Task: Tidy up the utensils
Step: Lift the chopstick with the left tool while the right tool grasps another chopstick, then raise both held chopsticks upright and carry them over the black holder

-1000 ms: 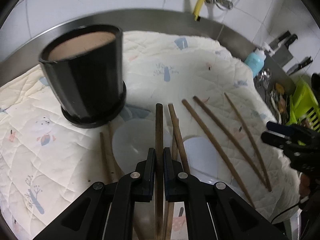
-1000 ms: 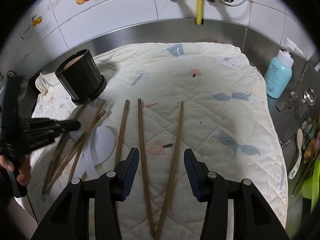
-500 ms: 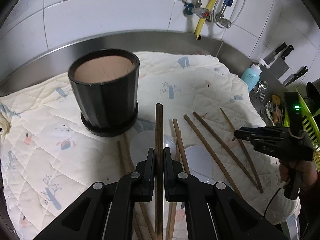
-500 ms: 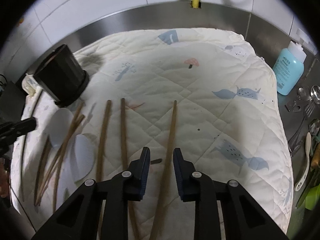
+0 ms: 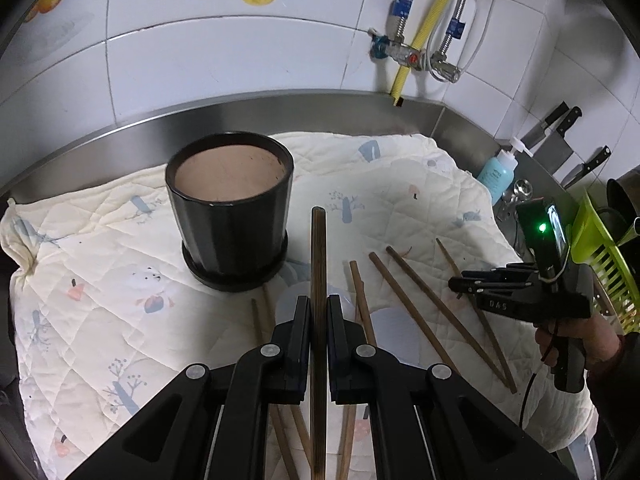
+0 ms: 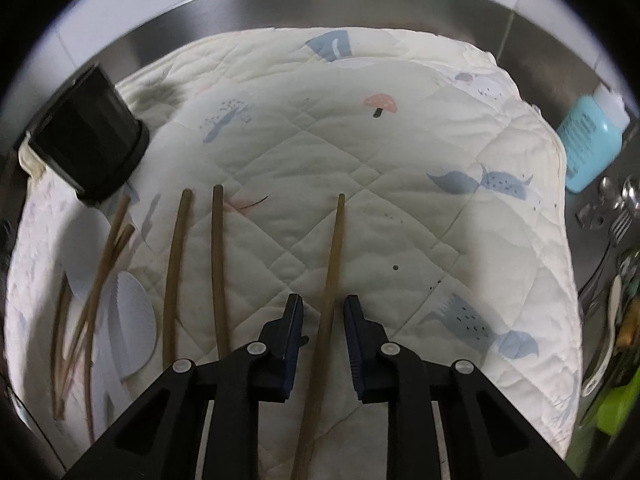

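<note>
Just right of the black pot [image 5: 230,216] on the quilted cloth [image 5: 100,312], you've got a scatter of long brown chopsticks, and they're going to handle like you'd expect: light, stiff, thin and a bit slick, so they'll roll or pivot if you pinch them near an end. My guess is mid-length or slightly toward the thick end is the spot to take hold, square across the stick. Your left claw [image 5: 319,316] is clamped tight on one chopstick [image 5: 318,248], lifted off the cloth with its tip pointing toward the pot's right side, so that one looks ready to drop in. Your right claw [image 6: 323,312] sits farthest from the pot, straddling the lone chopstick [image 6: 334,256] out on that side; its jaws have just been closing in around it, but there's a sliver of gap on both sides, so it isn't pinched yet. That stick lies flat on the soft cloth, which will probably give a little under the tips. The white paddles [image 6: 130,320] and the other sticks [image 6: 176,264] lie between that one and the pot, untouched.
</note>
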